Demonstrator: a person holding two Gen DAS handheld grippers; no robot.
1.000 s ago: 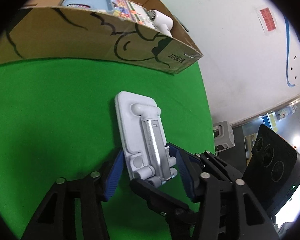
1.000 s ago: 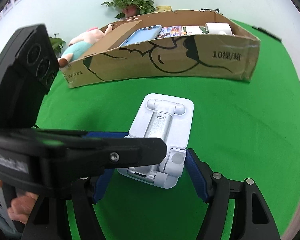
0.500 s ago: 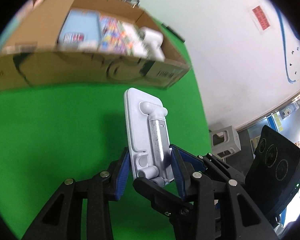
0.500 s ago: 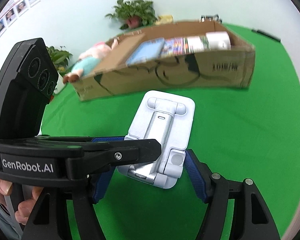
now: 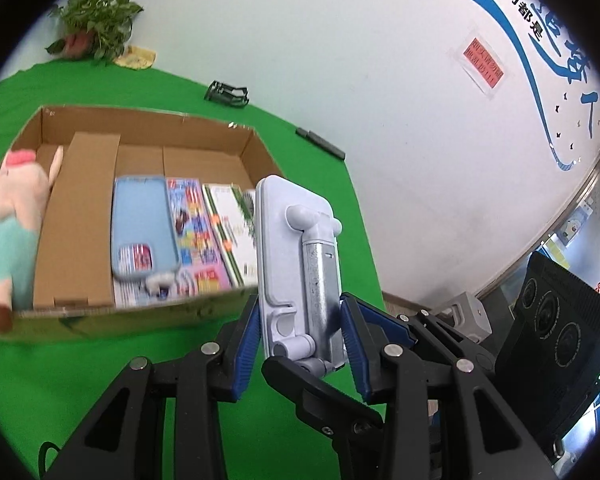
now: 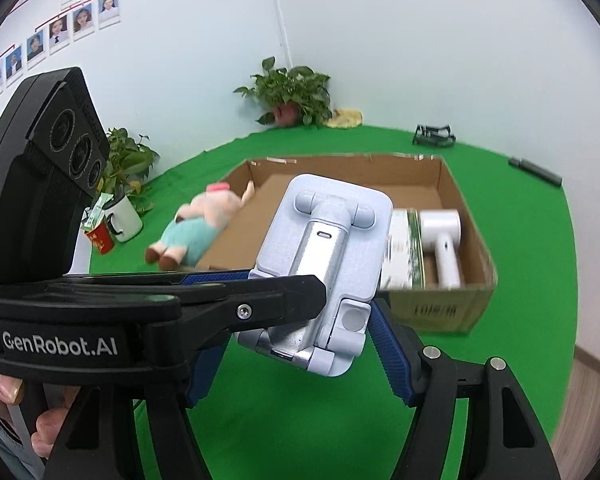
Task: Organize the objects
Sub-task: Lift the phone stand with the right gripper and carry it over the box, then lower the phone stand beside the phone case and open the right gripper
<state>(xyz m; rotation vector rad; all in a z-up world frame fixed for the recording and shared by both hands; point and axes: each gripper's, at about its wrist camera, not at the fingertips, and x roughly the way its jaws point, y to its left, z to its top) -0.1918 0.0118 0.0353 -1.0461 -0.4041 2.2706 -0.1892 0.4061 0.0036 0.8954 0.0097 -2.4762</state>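
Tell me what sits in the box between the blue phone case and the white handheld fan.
Two flat printed items: a colourful booklet beside the phone case, then a green-edged packet next to the fan. The left wrist view shows the first, the right wrist view the second.
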